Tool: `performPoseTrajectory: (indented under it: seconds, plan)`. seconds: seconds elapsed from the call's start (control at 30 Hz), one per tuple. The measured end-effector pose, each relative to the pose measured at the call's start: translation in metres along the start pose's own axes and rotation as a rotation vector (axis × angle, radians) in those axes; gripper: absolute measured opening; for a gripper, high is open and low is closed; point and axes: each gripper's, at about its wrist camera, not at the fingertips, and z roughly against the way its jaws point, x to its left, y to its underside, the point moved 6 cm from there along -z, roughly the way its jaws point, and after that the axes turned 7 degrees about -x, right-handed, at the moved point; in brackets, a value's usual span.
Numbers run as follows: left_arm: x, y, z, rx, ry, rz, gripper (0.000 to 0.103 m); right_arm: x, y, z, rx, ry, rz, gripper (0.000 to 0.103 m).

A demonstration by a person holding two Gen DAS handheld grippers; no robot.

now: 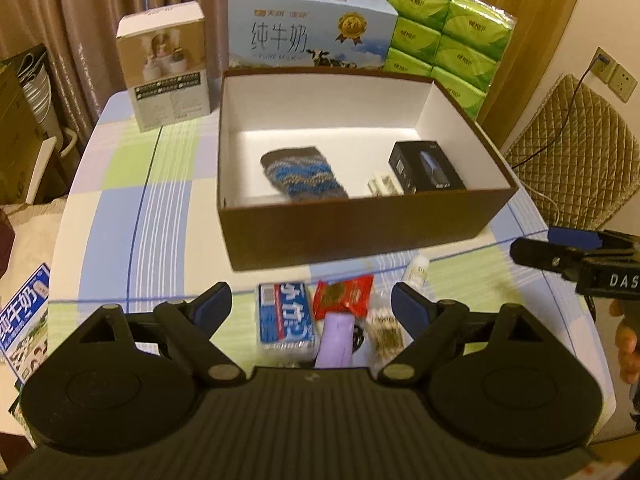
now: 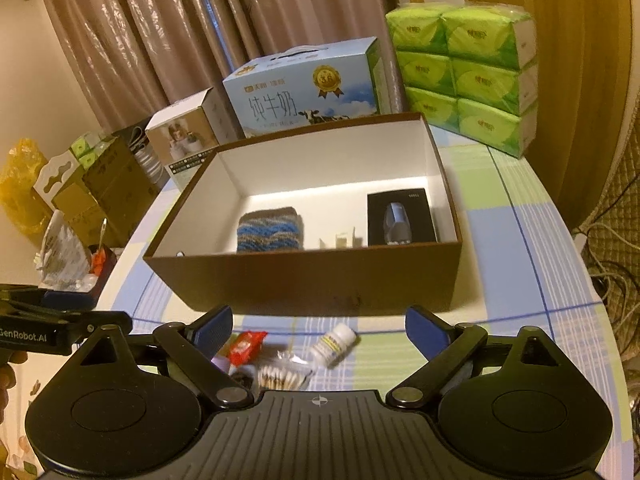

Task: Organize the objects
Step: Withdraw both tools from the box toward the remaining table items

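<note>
Both grippers empty, jaws spread: left gripper (image 1: pixel 311 304), right gripper (image 2: pixel 319 327). Brown box (image 1: pixel 352 232) on checked counter (image 1: pixel 132 216) holds knitted pouch (image 1: pixel 304 174), black carton (image 1: pixel 426 166), small white item (image 1: pixel 382 185). Outside, before the box: blue packet (image 1: pixel 284 322), red sachet (image 1: pixel 346 294), cotton swabs (image 2: pixel 284 378), white bottle (image 2: pixel 334 345).

Storage box (image 1: pixel 352 232): brown outside, white inside. Knit pouch (image 1: pixel 304 176): blue, grey and tan zigzag bands. Small box (image 1: pixel 426 166) in it: black. Tablecloth (image 1: pixel 132 184): blue, green and white check. Tissue packs (image 1: pixel 440 40): bright green. Sachet (image 1: pixel 346 294): red. Gripper pads (image 2: pixel 214 326): blue on black arms.
</note>
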Motion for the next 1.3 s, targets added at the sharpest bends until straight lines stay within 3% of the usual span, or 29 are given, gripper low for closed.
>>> performPoseTrajectory:
  seconds: [0.63,1.3]
  plan:
    - [0.019,0.051,0.018,0.060,-0.055,0.041,0.084,0.003,0.037,0.016,0.052,0.013,-0.005,0.091]
    - [0.019,0.066,0.010,0.101,-0.077,0.016,0.084,0.007,0.067,0.008,0.130,0.020,-0.010,0.091]
